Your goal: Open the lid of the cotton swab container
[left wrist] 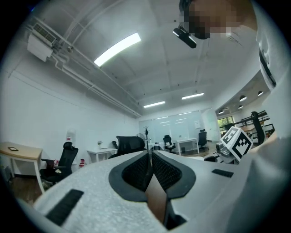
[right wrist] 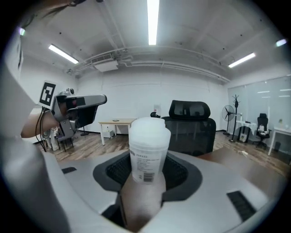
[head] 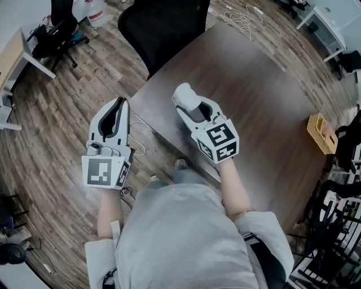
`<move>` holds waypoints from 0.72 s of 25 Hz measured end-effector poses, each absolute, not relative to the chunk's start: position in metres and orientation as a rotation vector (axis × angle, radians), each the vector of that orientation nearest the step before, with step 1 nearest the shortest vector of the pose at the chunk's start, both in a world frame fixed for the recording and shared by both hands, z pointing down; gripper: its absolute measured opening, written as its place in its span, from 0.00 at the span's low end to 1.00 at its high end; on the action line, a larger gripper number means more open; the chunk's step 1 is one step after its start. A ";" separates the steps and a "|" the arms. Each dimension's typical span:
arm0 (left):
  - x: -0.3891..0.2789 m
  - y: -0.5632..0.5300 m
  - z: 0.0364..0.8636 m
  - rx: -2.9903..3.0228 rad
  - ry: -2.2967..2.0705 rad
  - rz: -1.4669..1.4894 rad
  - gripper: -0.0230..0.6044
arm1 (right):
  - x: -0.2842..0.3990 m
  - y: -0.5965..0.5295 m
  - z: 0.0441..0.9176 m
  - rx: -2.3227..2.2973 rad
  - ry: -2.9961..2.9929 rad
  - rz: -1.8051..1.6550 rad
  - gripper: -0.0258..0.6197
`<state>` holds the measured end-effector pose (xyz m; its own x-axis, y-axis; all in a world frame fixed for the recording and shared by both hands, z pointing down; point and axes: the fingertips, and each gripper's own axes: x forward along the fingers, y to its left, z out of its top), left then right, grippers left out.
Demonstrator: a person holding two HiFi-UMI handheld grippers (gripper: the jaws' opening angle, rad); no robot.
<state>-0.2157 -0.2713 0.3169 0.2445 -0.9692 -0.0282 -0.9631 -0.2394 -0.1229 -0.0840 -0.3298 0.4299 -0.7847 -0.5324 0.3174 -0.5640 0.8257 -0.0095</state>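
Note:
The cotton swab container is a white translucent tub with a barcode label. Its frosted lid sits closed on top. My right gripper is shut on the tub's lower body and holds it upright in the air. In the head view the container sticks out of the right gripper above the near edge of the dark brown table. My left gripper hangs left of the table over the floor. Its jaws are shut with nothing between them. The two grippers are apart.
A black office chair stands at the table's far corner. A small wicker box sits at the table's right edge. Cables lie on the wooden floor beyond. Metal racks crowd the right side.

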 end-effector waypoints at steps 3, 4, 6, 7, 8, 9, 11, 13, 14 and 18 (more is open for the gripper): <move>-0.204 -0.271 0.310 -2.459 1.723 -0.042 0.08 | -0.083 -0.318 0.410 0.848 -2.718 0.082 0.35; -0.198 -0.270 0.306 -2.489 1.663 -0.021 0.08 | -0.082 -0.314 0.404 0.853 -2.721 0.069 0.35; -0.187 -0.269 0.298 -2.550 1.527 0.022 0.08 | -0.080 -0.307 0.393 0.854 -2.723 0.039 0.35; -0.181 -0.268 0.294 -2.578 1.454 0.035 0.08 | -0.080 -0.304 0.389 0.843 -2.725 0.026 0.35; -0.174 -0.267 0.290 -2.603 1.380 0.038 0.09 | -0.080 -0.300 0.385 0.829 -2.727 0.017 0.35; -0.168 -0.266 0.287 -2.621 1.308 0.029 0.11 | -0.080 -0.296 0.381 0.815 -2.731 0.011 0.35; -0.154 -0.264 0.282 -2.641 1.175 -0.007 0.21 | -0.078 -0.289 0.374 0.797 -2.734 0.004 0.35; -0.140 -0.261 0.279 -2.664 1.061 -0.036 0.26 | -0.077 -0.283 0.369 0.788 -2.733 -0.005 0.35; -0.135 -0.259 0.278 -2.681 1.009 -0.044 0.29 | -0.078 -0.280 0.367 0.783 -2.731 -0.010 0.35; -0.115 -0.252 0.274 -2.758 0.813 -0.047 0.37 | -0.081 -0.264 0.359 0.730 -2.728 -0.037 0.35</move>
